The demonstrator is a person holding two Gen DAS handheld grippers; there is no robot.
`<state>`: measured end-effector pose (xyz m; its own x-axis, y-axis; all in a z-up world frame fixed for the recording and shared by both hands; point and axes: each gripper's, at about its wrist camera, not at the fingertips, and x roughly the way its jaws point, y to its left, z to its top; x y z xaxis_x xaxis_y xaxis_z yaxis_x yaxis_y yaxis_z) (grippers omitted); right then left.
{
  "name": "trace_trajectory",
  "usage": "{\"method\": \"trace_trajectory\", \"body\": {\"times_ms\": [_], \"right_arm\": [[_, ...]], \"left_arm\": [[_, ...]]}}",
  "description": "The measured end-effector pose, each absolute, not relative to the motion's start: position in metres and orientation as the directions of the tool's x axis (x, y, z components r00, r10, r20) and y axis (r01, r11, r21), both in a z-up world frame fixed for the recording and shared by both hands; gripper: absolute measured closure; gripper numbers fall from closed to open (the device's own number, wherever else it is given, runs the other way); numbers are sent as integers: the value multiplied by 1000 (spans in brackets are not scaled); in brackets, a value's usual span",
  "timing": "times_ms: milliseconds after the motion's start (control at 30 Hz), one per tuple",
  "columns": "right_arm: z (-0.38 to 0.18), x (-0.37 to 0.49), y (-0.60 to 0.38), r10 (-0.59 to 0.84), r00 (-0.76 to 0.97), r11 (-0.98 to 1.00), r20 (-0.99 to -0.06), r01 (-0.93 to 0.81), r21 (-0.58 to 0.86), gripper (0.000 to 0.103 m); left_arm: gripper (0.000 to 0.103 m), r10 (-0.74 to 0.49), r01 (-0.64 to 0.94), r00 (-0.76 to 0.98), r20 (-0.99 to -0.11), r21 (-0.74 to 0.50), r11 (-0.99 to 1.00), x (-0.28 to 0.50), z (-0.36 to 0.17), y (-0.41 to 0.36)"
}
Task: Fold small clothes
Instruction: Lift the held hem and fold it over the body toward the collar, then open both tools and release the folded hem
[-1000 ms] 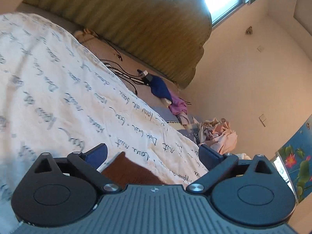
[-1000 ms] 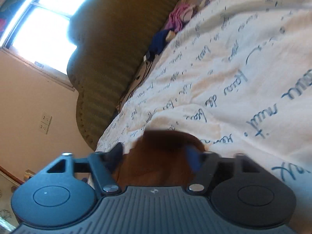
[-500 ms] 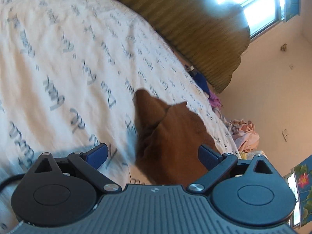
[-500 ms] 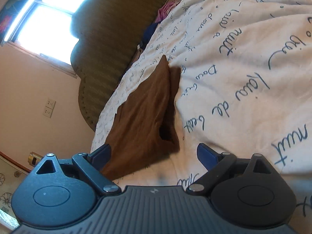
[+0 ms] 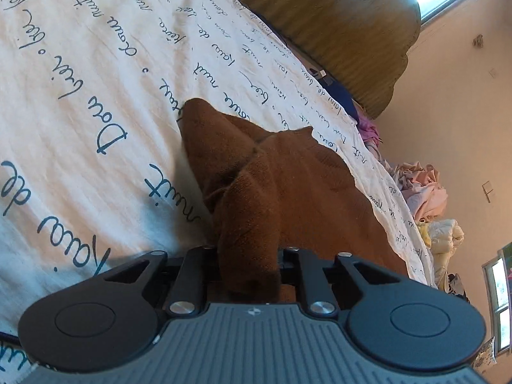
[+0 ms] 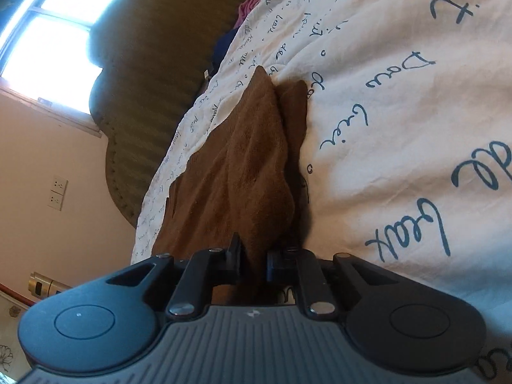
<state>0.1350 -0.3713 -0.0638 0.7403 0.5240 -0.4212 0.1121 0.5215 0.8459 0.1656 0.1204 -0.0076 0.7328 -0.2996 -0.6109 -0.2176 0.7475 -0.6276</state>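
Presently, one brown garment (image 5: pixel 288 185) lies on the bedspread (image 5: pixel 80 73), a white cover printed with blue script, close to the bed's side edge that faces the wall; its long axis runs away from both claws toward the headboard (image 5: pixel 320 16). The left gripper (image 5: pixel 248 256) is pressed together on a bunched fold of the cloth at the garment's near end; the fold rises straight up out of the jaws, with a pointed flap lying beyond it toward the headboard. The right gripper (image 6: pixel 254 257), seen from its own camera, likewise pinches a ridge of the same garment (image 6: pixel 252 160) at its near end; the cloth stretches forward from the jaws in a narrow band and ends in two points near the script. Neither claw is nearer in any way that can be judged: both already have the cloth, and each camera shows only its own claw. In my judgement the coming move turns on this: the held end lies at the jaws and the free end lies straight ahead, so a fold would carry the near end forward along that axis.

Count: garments being worked, one; claws, two; headboard, one; loose clothes (image 5: pixel 422 188) heaped beyond the bed's far corner, one pile, number of pieces not discernible.
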Motion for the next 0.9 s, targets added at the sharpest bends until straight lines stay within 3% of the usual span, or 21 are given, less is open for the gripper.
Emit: {"method": "trace_trajectory", "body": {"times_ms": [200, 433, 633, 800, 867, 900], "right_arm": [[-34, 126, -376, 526, 736, 576, -426, 59, 815, 92], [-1, 78, -388, 577, 708, 580, -407, -6, 814, 92], [3, 17, -402, 643, 627, 569, -439, -7, 822, 92], [-22, -4, -410, 567, 589, 649, -576, 111, 753, 85], [-23, -10, -429, 535, 635, 618, -557, 155, 770, 82], [-15, -13, -438, 503, 673, 621, -542, 154, 768, 73]], "left_arm": [[90, -314, -164, 752, -579, -627, 762, 142, 22, 116], [91, -398, -113, 727, -559, -669, 734, 57, 50, 125], [89, -400, -177, 649, -647, -639, 748, -24, 26, 139], [79, -394, -136, 618, -680, -586, 799, -50, 11, 147], [64, -343, -107, 677, -651, -548, 829, -56, 35, 160], [57, -305, -96, 724, -619, -528, 844, -58, 50, 166]]}}
